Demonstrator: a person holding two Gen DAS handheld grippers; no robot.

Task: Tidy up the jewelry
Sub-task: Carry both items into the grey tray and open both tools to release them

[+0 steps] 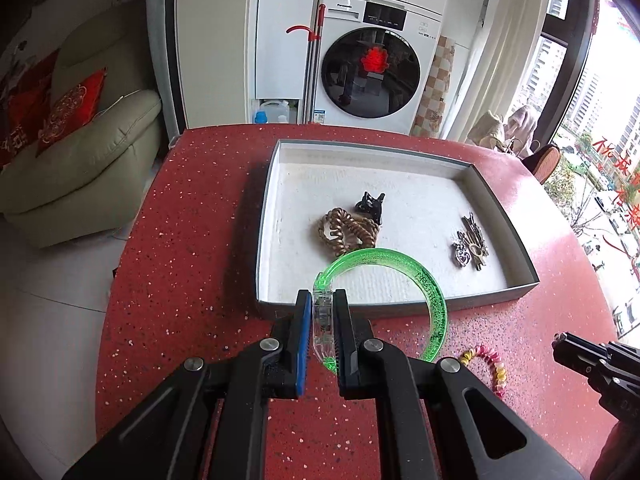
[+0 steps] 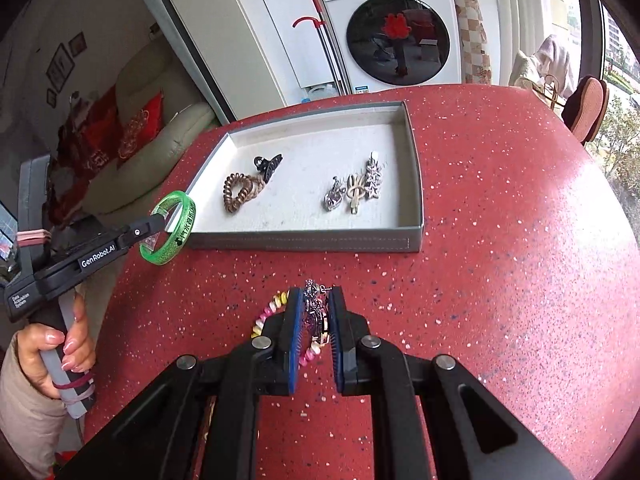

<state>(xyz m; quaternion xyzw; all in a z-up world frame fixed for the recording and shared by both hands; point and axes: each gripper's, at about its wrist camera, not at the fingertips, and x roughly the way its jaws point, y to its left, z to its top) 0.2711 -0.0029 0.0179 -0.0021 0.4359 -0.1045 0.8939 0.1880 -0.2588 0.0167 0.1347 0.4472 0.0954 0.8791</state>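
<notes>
My left gripper (image 1: 322, 298) is shut on a green glitter bangle (image 1: 420, 276), held above the near left corner of the grey tray (image 1: 520, 248); both also show in the right wrist view, gripper (image 2: 160, 226), bangle (image 2: 180, 226). My right gripper (image 2: 316, 294) is shut on a silver rhinestone hair clip (image 2: 314, 308) just above the red table. A pink and yellow bead bracelet (image 2: 272, 312) lies under it, also in the left wrist view (image 1: 494, 364). In the tray (image 2: 304, 236) lie a brown coil hair tie (image 2: 240, 192), a black claw clip (image 2: 267, 166) and silver clips (image 2: 356, 190).
The round red speckled table (image 2: 500, 260) carries the tray at its far middle. A washing machine (image 1: 372, 68) stands behind the table, a sofa (image 1: 80, 160) to the left, windows to the right. The right gripper's tip (image 1: 580, 354) shows at the left view's right edge.
</notes>
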